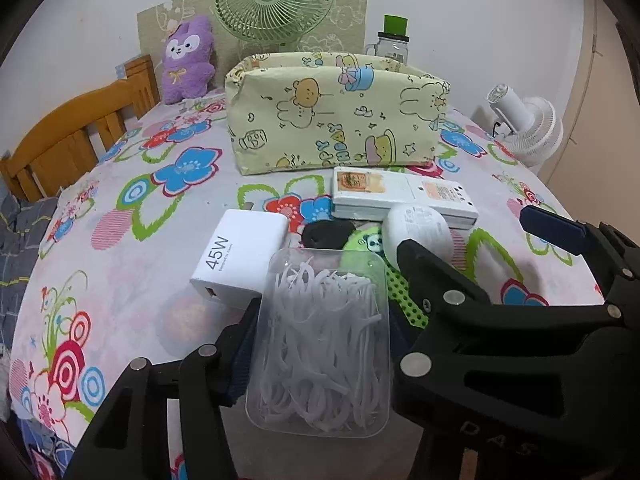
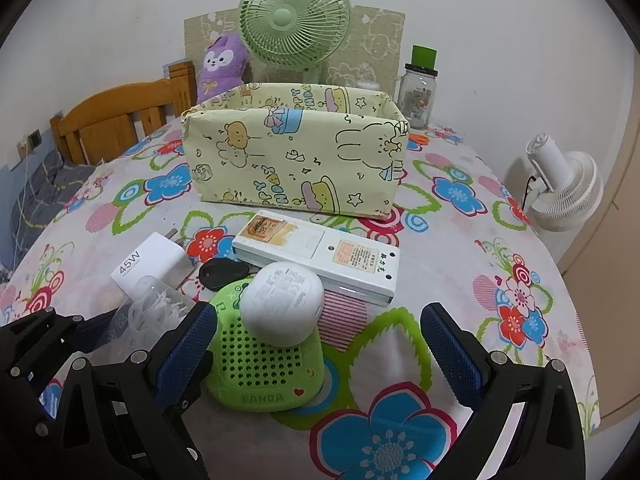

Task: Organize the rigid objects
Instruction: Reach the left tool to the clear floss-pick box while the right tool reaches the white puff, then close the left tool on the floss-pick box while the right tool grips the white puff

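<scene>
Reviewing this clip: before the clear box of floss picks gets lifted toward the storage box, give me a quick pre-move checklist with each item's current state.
1. Left gripper straddles the clear box of floss picks: ok.
2. Pads firmly pressing both box sides: cannot tell; the fingers sit right against it.
3. Box lid closed, picks contained: ok, nothing spilled.
4. Yellow storage box open at the top with room inside: ok.
5. Path clear: not ok; the 45W charger touches the clear box's far left corner, and the right gripper is close beside it.
6. Right gripper open, holding nothing: ok, though the green panda case lies between its fingers.
</scene>
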### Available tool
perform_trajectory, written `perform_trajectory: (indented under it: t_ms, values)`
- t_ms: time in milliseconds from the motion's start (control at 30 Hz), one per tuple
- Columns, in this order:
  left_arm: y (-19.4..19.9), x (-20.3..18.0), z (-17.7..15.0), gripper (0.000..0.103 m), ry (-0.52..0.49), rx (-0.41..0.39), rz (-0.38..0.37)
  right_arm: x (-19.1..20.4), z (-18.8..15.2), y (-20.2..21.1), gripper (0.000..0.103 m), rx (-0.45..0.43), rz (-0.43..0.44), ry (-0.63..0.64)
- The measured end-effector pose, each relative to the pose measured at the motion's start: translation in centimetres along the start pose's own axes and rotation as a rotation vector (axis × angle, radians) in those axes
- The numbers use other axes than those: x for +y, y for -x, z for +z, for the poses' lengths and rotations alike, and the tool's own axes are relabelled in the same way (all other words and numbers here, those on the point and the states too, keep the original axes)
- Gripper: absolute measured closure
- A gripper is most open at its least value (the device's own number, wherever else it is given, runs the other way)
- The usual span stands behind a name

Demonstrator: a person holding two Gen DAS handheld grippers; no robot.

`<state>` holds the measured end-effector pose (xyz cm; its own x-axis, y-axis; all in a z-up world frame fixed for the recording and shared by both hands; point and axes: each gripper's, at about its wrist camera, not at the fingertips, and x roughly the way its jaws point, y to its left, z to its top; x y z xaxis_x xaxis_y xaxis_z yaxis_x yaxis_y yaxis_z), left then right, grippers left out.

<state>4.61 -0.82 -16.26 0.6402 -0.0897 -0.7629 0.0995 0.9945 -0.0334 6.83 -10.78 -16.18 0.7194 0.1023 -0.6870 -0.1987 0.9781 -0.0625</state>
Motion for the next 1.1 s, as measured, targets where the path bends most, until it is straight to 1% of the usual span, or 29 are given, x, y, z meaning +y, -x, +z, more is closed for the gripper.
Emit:
perform_trajectory:
  t_ms: [200,267,333,467,567,633,700,933,1100]
  values:
    - [-0.6,0.5,0.8,0.043,-0.007,-0.015,0.031,0.0,0.7,-1.1,0.000,0.014,-0.001,-0.027]
    - [-1.0,0.7,1.1,0.043,-0.012,-0.020,0.039,0.0,0.9,-1.4,0.003,0.019,-0.003,-0.037]
    - [-1.3,0.9,1.5,0.043,-0.021,-0.026,0.047,0.0,1.0,-1.8,0.014,0.027,-0.008,-0.055]
    - [-1.8,1.2,2.0,0.043,-0.028,-0.029,0.047,-0.2,1.1,-2.6,0.018,0.056,0.015,-0.101]
    - [-2.0,1.2,2.1,0.043,-0.036,-0.033,0.044,-0.1,1.2,-3.1,0.027,0.079,0.029,-0.121]
    - [-2.1,1.2,2.2,0.043,-0.039,-0.034,0.043,0.1,1.2,-3.4,0.040,0.098,0.051,-0.135]
    - [-2.1,1.1,2.3,0.043,-0.043,-0.035,0.043,0.2,1.1,-3.6,0.048,0.116,0.079,-0.159]
    - [-2.0,0.7,2.6,0.043,-0.047,-0.038,0.030,0.1,1.2,-3.0,0.049,0.100,0.049,-0.166]
    - [-1.2,0.1,3.0,0.043,-0.055,-0.061,0.023,-0.5,1.7,-2.1,0.049,0.077,0.038,-0.174]
